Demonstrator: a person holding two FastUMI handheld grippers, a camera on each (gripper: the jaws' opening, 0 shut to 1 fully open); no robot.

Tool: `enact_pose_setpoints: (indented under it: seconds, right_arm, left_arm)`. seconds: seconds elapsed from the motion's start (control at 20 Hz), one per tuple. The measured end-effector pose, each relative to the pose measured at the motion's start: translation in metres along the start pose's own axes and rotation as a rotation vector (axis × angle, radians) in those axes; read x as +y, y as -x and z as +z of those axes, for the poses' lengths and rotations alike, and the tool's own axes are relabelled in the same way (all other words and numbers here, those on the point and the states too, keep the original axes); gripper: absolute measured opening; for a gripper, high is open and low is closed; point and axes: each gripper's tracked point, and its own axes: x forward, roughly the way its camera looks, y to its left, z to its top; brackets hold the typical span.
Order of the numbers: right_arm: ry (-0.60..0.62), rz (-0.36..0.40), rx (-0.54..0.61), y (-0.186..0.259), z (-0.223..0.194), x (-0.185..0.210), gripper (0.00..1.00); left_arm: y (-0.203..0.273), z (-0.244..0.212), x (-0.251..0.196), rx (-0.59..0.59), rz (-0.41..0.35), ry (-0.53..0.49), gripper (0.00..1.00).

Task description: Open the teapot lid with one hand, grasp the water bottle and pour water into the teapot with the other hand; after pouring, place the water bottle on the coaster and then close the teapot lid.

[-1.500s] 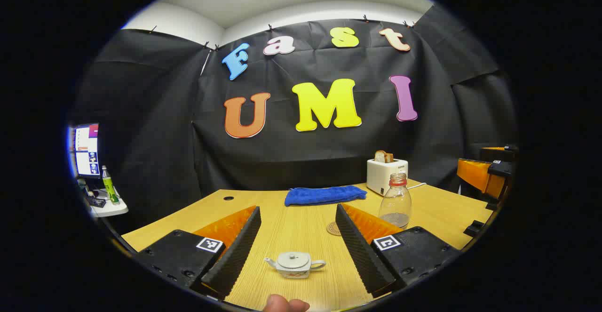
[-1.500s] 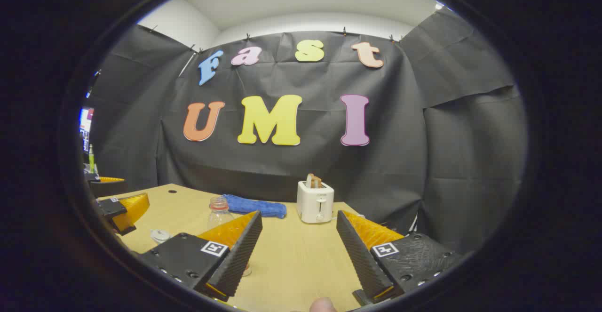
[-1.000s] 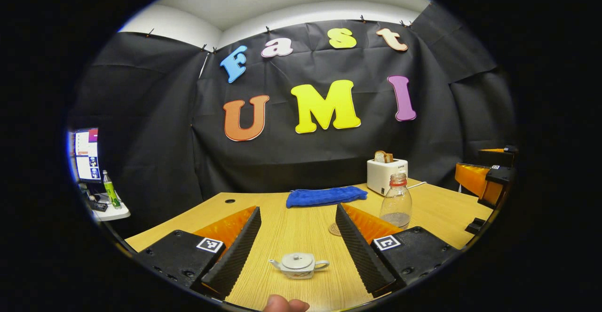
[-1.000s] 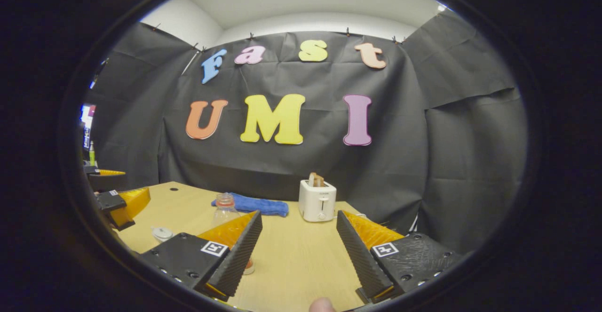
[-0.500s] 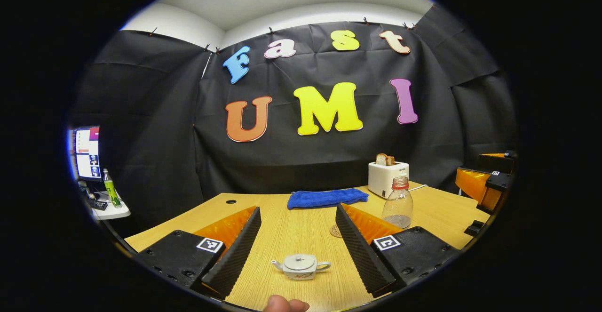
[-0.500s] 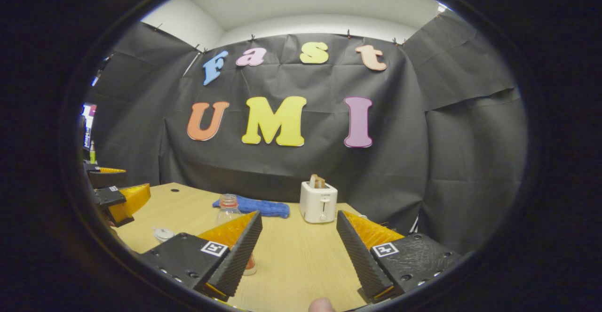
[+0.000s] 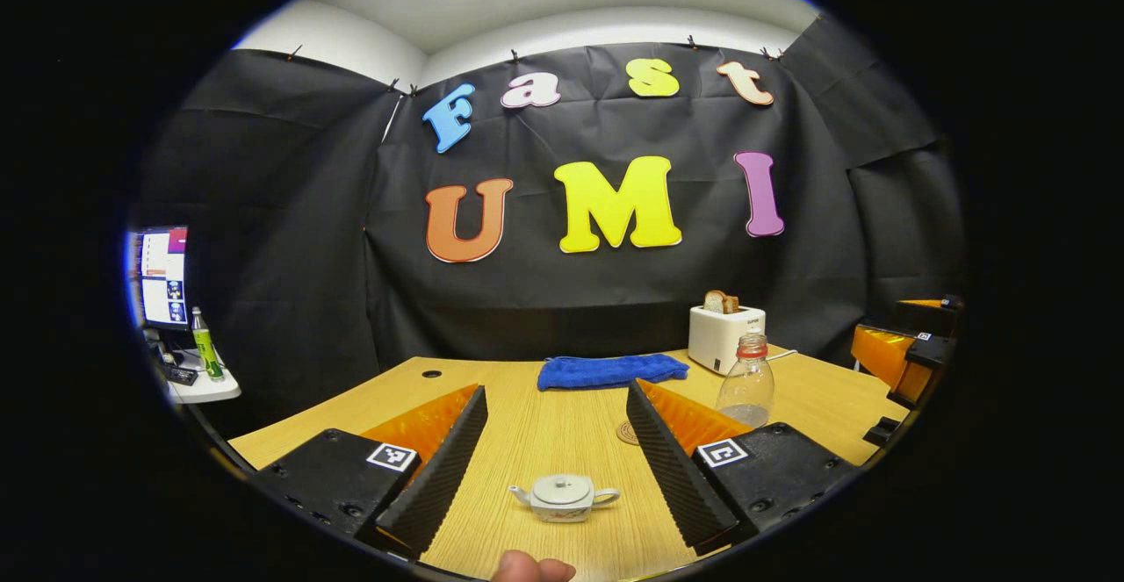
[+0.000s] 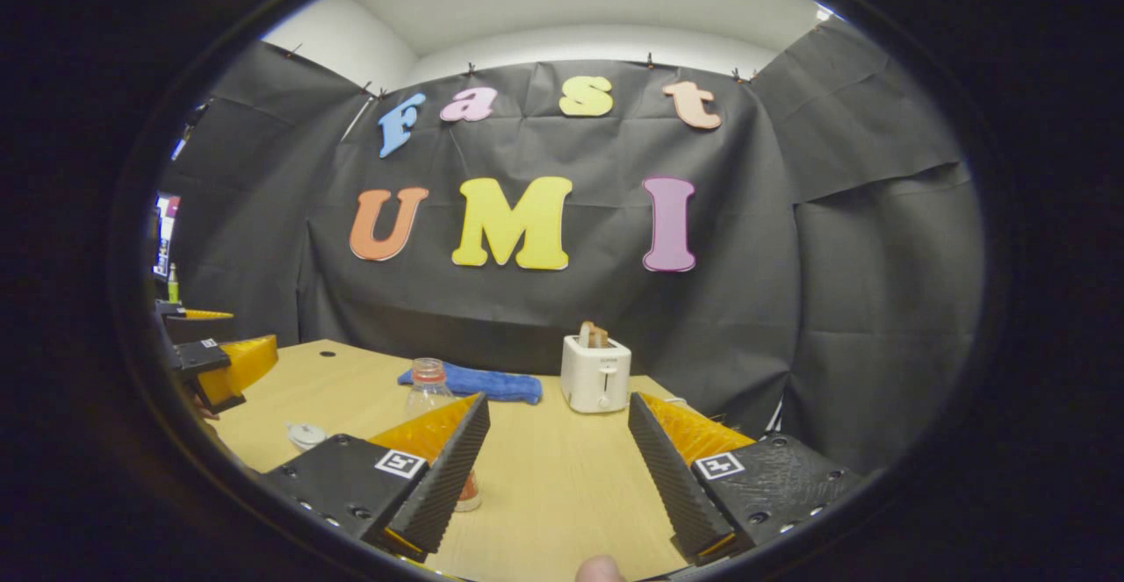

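Side shelf: far left in the left gripper view, a small white shelf point(image 7: 204, 386) with a green bottle point(image 7: 205, 354) standing on it and a lit screen point(image 7: 162, 276) behind. Not reading the screen.

Left gripper: the left gripper point(image 7: 555, 455) has its jaws spread wide with nothing in them, just hanging above the tabletop point(image 7: 553, 420). You can also spot it at the far left edge of the right gripper view point(image 8: 211, 362).

Teapot: the little white teapot point(image 7: 564, 497) sits on the tabletop right between the left jaws, low in the left gripper view. Lid is on, spout points left, handle right. Nothing touches it. In the right gripper view it's a small white thing point(image 8: 306, 434) near the left edge.

Cloth: blue cloth point(image 7: 610, 370) lying flat toward the back of the tabletop.

Coaster: round coaster point(image 7: 625, 432) peeks out just beside the left gripper's right finger, between the teapot and the bottle.

Water bottle: clear water bottle point(image 7: 745, 382) standing upright with a bit of water in the bottom, near the coaster but not on it. In the right gripper view point(image 8: 427, 386) it's partly behind the left finger.

Toaster: white toaster point(image 7: 725, 336) with bread sticking up, just behind the bottle.

Right gripper: the right gripper point(image 8: 558, 468) is wide open too, jaws holding nothing, over bare tabletop. It shows at the right edge of the left gripper view point(image 7: 904, 358).
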Motion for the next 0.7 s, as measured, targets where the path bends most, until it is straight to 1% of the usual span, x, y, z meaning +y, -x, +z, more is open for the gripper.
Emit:
enact_pose_setpoints:
  seconds: [0.1, 0.15, 0.55, 0.6, 0.65, 0.7]
  right_arm:
    - [0.005, 0.000, 0.001, 0.0012, -0.0007, 0.0011, 0.97]
    - [0.007, -0.001, 0.000, 0.0018, -0.0005, 0.0013, 0.95]
    - [0.007, 0.016, 0.002, 0.0026, -0.0037, 0.0070, 0.95]
    - [0.009, 0.018, 0.004, 0.0027, -0.0044, 0.0074, 0.97]
    - [0.007, 0.021, 0.006, 0.0021, -0.0059, 0.0072, 0.97]
    - [0.002, 0.024, 0.004, 0.0030, -0.0067, 0.0072, 0.95]
  left_arm:
    - [-0.0003, 0.0001, 0.0008, 0.000, 0.001, 0.001, 1.00]
    - [0.0014, 0.0022, 0.0015, -0.003, 0.001, 0.002, 1.00]
    - [-0.0007, -0.0014, 0.0028, 0.003, -0.001, -0.005, 1.00]
    - [0.0002, -0.0024, 0.0024, 0.005, -0.001, -0.007, 1.00]
    - [-0.0003, -0.0024, 0.0029, 0.006, -0.001, -0.006, 1.00]
    - [-0.0004, -0.0044, 0.0019, 0.011, -0.002, -0.006, 1.00]
